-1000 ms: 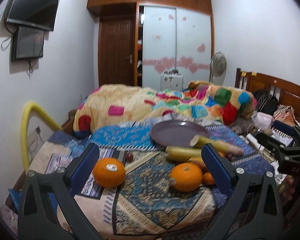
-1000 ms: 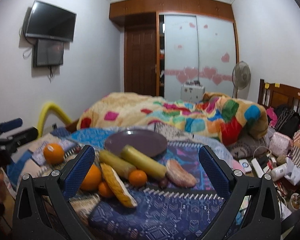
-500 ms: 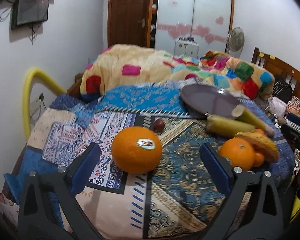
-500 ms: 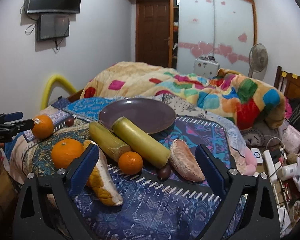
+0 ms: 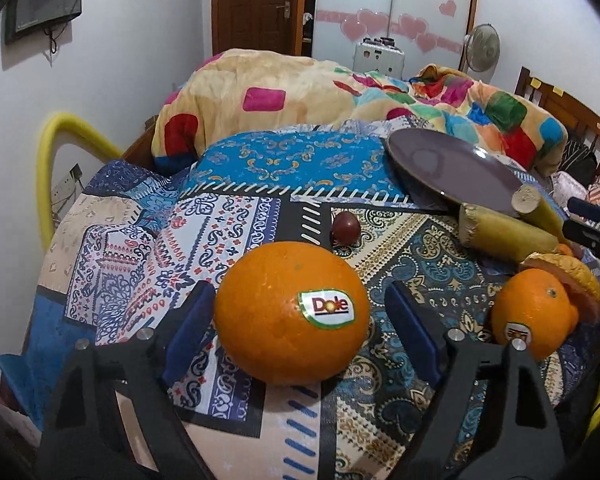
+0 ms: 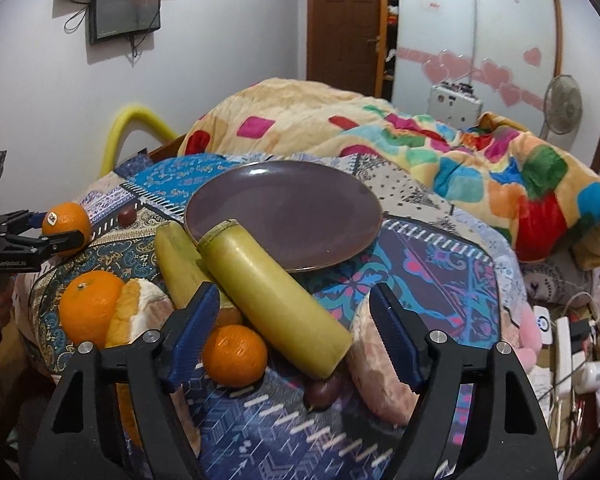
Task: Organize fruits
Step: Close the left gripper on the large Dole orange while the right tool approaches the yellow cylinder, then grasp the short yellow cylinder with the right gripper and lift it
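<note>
A big orange with a Dole sticker [image 5: 292, 312] lies on the patterned bedspread between the open jaws of my left gripper [image 5: 300, 332], apart from both pads; it also shows in the right wrist view [image 6: 66, 226]. My right gripper [image 6: 294, 330] is open around the near end of a yellow-green cane piece [image 6: 276, 300], above a small orange [image 6: 234, 354]. A second cane piece [image 6: 178, 264], another orange [image 6: 88, 306], a pomelo wedge [image 6: 134, 312], a pinkish wedge [image 6: 380, 376] and a dark small fruit [image 6: 322, 390] lie nearby. The purple plate [image 6: 284, 210] is empty.
A colourful folded quilt [image 6: 440, 148] lies behind the plate. A small dark fruit [image 5: 345, 227] sits past the Dole orange. A yellow foam tube [image 5: 56, 152] arches at the bed's left edge. Clutter with chargers and bags [image 6: 572, 344] lies at the right.
Both grippers moved forward and down. The left one now straddles the Dole orange with its jaws narrower; the right one now straddles the cane piece's end.
</note>
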`<state>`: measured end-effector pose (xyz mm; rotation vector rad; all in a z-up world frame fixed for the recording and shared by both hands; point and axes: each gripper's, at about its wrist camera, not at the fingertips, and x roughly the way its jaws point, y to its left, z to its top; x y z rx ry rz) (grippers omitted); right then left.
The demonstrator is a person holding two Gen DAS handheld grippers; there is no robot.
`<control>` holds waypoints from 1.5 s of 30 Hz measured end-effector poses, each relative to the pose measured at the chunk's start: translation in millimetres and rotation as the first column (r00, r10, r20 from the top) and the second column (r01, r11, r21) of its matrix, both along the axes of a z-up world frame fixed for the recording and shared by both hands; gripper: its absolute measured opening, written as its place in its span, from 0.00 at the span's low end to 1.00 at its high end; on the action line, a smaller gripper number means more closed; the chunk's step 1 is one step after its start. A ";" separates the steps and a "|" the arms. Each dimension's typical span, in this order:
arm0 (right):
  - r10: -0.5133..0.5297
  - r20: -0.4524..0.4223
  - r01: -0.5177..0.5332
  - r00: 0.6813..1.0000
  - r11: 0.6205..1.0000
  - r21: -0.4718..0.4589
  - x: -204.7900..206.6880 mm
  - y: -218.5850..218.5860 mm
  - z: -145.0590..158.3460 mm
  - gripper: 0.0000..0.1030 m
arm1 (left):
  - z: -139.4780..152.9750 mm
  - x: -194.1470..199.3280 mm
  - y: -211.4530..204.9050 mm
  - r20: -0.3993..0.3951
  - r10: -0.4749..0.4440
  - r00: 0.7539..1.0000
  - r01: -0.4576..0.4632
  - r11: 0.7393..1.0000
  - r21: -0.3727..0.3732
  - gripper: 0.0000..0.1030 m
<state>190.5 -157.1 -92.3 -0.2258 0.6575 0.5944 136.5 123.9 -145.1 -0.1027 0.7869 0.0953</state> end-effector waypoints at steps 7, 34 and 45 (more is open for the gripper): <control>0.081 -0.064 -0.083 0.995 0.996 -0.025 12.3 7.2 -3.6 0.67 | -7.0 9.0 -2.9 -0.026 0.005 1.000 -0.004 1.000 0.019 0.80; 0.162 -0.145 -0.179 0.976 0.976 -0.121 12.3 6.1 -0.1 0.38 | -1.3 12.0 -21.7 -0.079 -0.130 0.988 0.129 0.992 -0.010 0.67; 0.190 -0.127 -0.212 0.974 0.959 -0.190 17.3 10.0 -2.1 0.47 | -0.2 13.5 -42.0 -0.083 -0.167 0.982 0.168 0.986 0.006 0.67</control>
